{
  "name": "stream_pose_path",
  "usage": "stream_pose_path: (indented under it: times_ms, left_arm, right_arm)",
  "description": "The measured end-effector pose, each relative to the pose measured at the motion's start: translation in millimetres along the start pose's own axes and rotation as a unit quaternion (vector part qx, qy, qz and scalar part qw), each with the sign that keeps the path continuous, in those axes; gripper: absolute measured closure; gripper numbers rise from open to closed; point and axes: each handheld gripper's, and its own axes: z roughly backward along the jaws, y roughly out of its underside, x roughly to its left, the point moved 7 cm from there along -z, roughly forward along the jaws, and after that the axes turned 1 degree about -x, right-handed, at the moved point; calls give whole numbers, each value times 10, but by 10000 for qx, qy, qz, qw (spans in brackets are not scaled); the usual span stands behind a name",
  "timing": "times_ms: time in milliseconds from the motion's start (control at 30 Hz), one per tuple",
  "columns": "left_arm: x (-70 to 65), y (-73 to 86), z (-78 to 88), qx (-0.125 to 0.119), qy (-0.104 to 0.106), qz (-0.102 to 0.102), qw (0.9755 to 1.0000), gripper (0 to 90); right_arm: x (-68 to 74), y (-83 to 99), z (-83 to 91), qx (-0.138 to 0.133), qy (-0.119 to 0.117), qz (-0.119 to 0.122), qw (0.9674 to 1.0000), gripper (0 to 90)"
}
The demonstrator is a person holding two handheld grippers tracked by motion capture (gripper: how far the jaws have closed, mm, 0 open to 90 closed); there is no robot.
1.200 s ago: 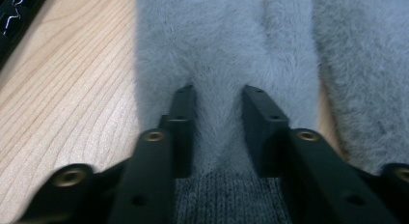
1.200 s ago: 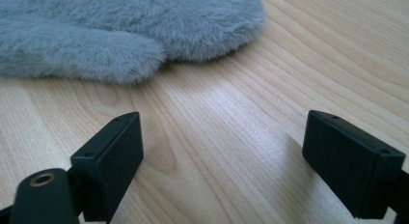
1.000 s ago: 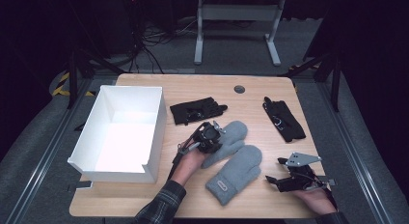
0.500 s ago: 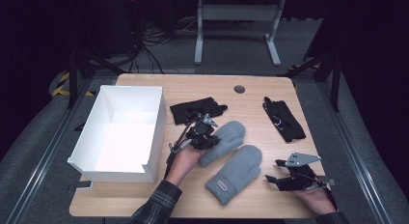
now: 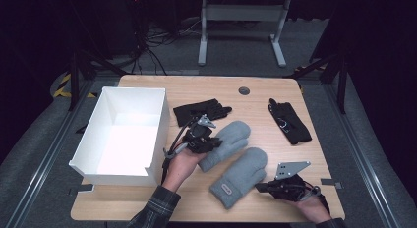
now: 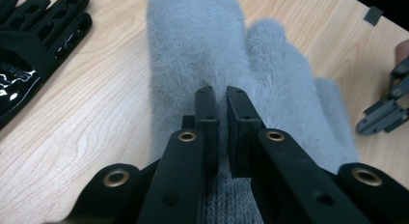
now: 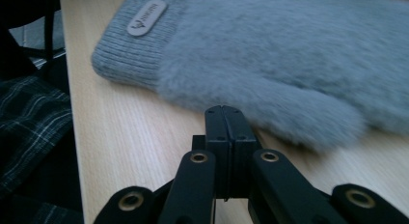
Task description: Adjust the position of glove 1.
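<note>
The left gripper (image 5: 209, 139) had its jaws clamped on the upper grey mitten (image 5: 227, 142). The right gripper (image 5: 265, 186) had just closed its jaws on nothing, beside the lower mitten (image 5: 241, 175), with bare counter (image 5: 339, 154) beyond.

Light wooden table (image 5: 206, 88) with rounded corners, brightly lit from above; surroundings dark. A round dark grommet (image 5: 244, 91) sits in the tabletop near the far edge. Grey carpeted floor (image 5: 39, 139) around the table, with metal rails (image 5: 44, 161) running along both long sides. Yellow-black hazard tape (image 5: 63, 86) on the floor at far left. Behind the table: white legs of a desk frame (image 5: 241, 36) and a tangle of black cables (image 5: 152, 43). Back of room unlit.
</note>
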Motion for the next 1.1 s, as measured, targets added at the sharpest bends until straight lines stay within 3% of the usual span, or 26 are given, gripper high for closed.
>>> stream_pose_path:
  times_ms: [267,767,967,1000,1100]
  left_arm:
    - [-36,14,42,-32,74,15,10000,856]
    - [-98,33,46,-44,105,13,9999,856]
    - [-142,36,18,-57,121,5,9999,856]
    - [-173,40,-10,-29,117,-15,9999,856]
    - [-229,48,-51,28,141,-47,9999,856]
  right_arm:
    - [31,-133,-232,105,-52,123,9999,900]
    - [-144,-421,-561,77,139,226,9996,900]
    - [-151,-413,-423,-20,204,254,9995,893]
    - [-219,-362,-271,-141,327,146,9993,871]
    - [-334,-259,-94,-222,510,-58,9984,843]
